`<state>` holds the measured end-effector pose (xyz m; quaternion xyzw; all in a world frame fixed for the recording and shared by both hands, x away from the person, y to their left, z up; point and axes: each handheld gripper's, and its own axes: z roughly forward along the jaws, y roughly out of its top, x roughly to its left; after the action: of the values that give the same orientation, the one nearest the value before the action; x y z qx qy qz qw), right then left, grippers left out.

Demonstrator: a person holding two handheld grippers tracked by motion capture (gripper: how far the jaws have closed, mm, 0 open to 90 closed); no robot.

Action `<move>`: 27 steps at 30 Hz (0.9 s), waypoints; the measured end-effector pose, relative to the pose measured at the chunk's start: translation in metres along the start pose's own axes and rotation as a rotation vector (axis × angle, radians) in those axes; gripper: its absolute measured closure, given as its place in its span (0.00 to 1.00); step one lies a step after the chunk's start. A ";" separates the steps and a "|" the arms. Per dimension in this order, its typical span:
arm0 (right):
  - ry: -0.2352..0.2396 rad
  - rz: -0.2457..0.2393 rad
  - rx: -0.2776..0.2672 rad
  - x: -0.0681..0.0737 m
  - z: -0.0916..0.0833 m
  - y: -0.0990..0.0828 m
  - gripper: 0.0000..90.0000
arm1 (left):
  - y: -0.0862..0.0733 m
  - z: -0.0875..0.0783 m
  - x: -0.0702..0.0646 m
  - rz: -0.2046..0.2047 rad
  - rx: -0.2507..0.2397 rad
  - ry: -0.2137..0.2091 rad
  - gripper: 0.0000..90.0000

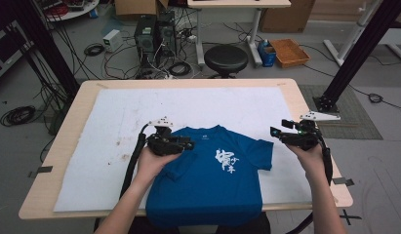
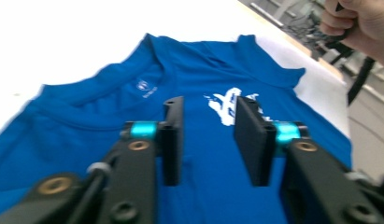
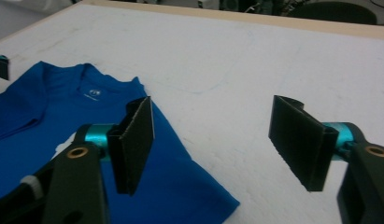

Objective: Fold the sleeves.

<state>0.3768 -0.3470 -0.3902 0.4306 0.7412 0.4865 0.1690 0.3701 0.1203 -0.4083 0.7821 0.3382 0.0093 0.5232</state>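
Note:
A blue T-shirt point(image 1: 208, 170) with a white print lies flat on the white mat point(image 1: 115, 117), collar toward the far side, hem hanging over the table's near edge. Its left sleeve looks folded in onto the body. My left gripper point(image 1: 190, 145) hovers over the shirt's left shoulder, jaws open with nothing between them; in the left gripper view point(image 2: 208, 105) the shirt point(image 2: 203, 65) shows through the gap. My right gripper point(image 1: 273, 131) stands open beside the right sleeve. In the right gripper view point(image 3: 212, 105) bare mat lies between the jaws, with the shirt point(image 3: 40, 107) at the left.
The wooden table point(image 1: 66, 122) borders the mat on all sides. Beyond the far edge are a black stool point(image 1: 226, 58), computer towers point(image 1: 154, 31), floor cables and an orange tray point(image 1: 290, 51). A black frame post point(image 1: 354, 53) stands at the right.

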 end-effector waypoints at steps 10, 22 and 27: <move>-0.020 0.060 0.146 -0.015 0.009 -0.019 0.64 | -0.032 -0.069 0.031 0.136 -0.074 0.199 0.61; -0.035 0.005 0.278 -0.017 0.037 -0.039 0.87 | -0.068 -0.099 0.071 0.055 -0.063 0.247 0.61; -0.013 0.000 0.266 -0.011 0.032 -0.038 0.99 | -0.069 -0.094 0.073 0.062 -0.030 0.252 0.61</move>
<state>0.3864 -0.3438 -0.4399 0.4524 0.7980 0.3810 0.1154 0.3558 0.2509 -0.4475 0.7768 0.3767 0.1288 0.4879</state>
